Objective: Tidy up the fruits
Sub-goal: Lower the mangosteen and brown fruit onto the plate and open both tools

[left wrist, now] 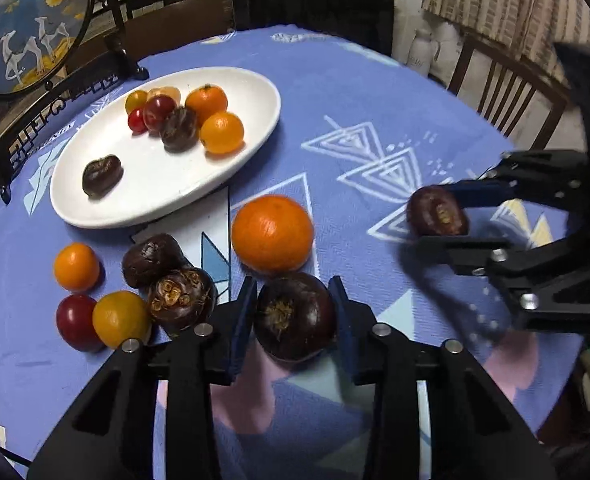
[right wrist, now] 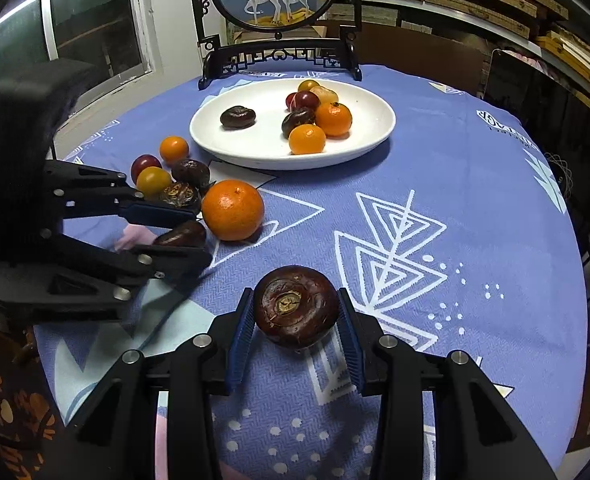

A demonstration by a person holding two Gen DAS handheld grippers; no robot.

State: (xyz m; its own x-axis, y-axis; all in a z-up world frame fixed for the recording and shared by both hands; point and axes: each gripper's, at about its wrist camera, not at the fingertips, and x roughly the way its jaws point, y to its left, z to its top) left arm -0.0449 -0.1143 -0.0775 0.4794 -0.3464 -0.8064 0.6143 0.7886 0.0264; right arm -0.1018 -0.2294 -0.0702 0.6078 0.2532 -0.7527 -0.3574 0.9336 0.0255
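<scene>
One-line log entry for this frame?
left gripper: shut on chestnut | right gripper: shut on chestnut | plate: part filled | orange: on cloth

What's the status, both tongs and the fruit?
Left tongs, right tongs: each shut on a water chestnut. White plate part filled. Big orange ahead of left.

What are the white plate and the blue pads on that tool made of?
The white plate looks like glazed ceramic: smooth and glossy, with soft reflections, though melamine is possible. The blue pads on the right tool look like ribbed rubber or soft plastic: matte, with fine ridges.
</scene>
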